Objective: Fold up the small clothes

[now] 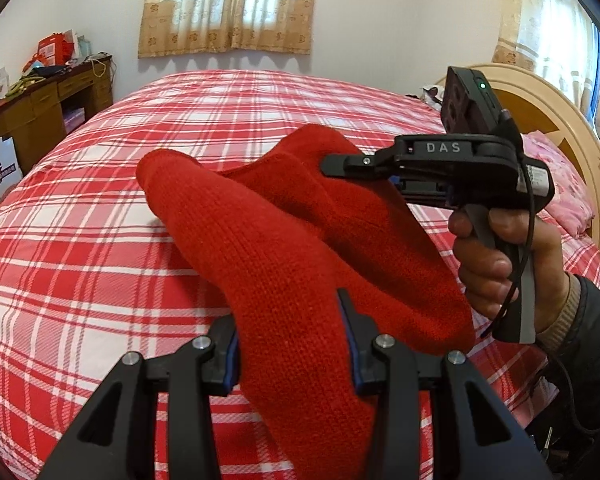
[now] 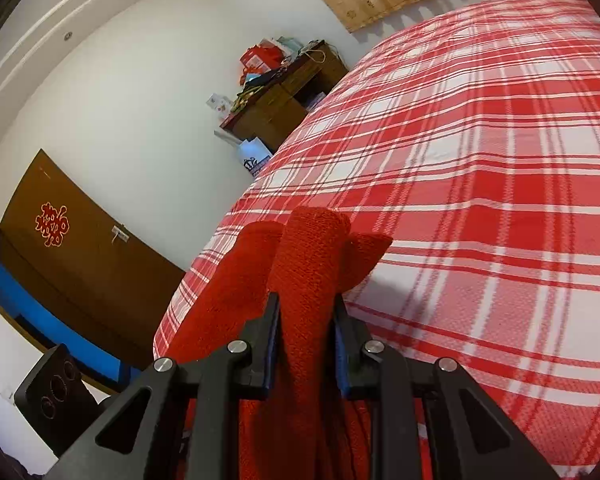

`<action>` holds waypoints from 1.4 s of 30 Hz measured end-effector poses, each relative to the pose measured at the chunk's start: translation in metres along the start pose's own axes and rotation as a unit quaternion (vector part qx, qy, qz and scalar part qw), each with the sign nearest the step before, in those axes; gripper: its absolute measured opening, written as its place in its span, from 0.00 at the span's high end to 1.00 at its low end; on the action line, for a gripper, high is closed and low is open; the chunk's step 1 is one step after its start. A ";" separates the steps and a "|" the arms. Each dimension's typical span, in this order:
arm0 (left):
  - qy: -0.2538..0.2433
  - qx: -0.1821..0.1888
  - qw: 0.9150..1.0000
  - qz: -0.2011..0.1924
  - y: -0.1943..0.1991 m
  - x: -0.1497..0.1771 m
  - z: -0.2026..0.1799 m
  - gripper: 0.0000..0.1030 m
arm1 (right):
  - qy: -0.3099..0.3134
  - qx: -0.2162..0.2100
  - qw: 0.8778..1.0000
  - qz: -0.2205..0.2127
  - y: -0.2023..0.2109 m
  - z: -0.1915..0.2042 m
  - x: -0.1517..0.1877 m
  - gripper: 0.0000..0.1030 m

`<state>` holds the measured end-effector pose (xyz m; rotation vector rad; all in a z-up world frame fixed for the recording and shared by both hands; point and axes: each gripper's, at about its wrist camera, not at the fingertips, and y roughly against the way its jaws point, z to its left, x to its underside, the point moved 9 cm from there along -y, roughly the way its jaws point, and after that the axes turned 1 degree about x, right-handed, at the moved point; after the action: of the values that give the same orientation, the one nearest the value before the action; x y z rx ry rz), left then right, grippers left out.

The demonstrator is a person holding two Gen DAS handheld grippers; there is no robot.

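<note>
Both grippers' fingers [image 1: 350, 320] [image 2: 274, 332] pinch the red knit garment [image 1: 284, 248] [image 2: 308, 264]

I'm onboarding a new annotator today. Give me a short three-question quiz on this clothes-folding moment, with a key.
1. True or false: the red knit garment lies flat on the plaid bedspread.
2. Multiple choice: which claw grips the garment? A) only the left claw B) only the right claw C) both
3. Fill in: the wooden desk stands beyond the bed, under a window hung with beige ____.

Key:
1. False; it is held up above the bedspread.
2. C; each wrist view shows red knit pinched between that claw's fingers.
3. curtains
</note>
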<state>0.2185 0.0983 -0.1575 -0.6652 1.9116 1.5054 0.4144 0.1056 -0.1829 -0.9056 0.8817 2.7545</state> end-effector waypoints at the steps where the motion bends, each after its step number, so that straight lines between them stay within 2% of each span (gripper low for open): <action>1: 0.001 -0.001 1.000 0.000 0.000 0.001 0.003 0.60 | 0.000 0.000 1.000 0.002 -0.003 0.001 0.000 0.77; 10: 0.015 -0.005 1.000 0.009 -0.002 0.016 0.017 0.59 | -0.005 0.003 1.000 0.011 -0.016 0.001 0.003 0.77; 25: 0.022 -0.003 1.000 0.014 -0.008 0.031 0.024 0.58 | -0.048 0.022 0.999 0.014 -0.023 -0.034 0.008 0.77; 32: 0.027 -0.019 0.999 0.013 -0.006 0.033 0.026 0.43 | -0.043 0.062 0.997 0.024 -0.025 -0.045 0.015 0.76; 36: 0.018 -0.029 0.999 0.013 -0.003 0.036 0.027 0.41 | -0.037 0.080 0.996 0.022 -0.023 -0.044 0.016 0.73; 40: 0.013 -0.044 0.999 0.015 0.004 0.033 0.031 0.36 | 0.011 0.091 0.996 -0.008 0.001 -0.020 0.010 0.72; 42: 0.001 -0.061 0.998 -0.002 0.014 0.027 0.032 0.31 | 0.037 0.093 0.995 -0.029 0.019 -0.003 0.007 0.71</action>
<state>0.1954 0.1326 -0.1733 -0.7246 1.8296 1.6304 0.4050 0.0878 -0.1801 -0.9869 1.0850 2.5543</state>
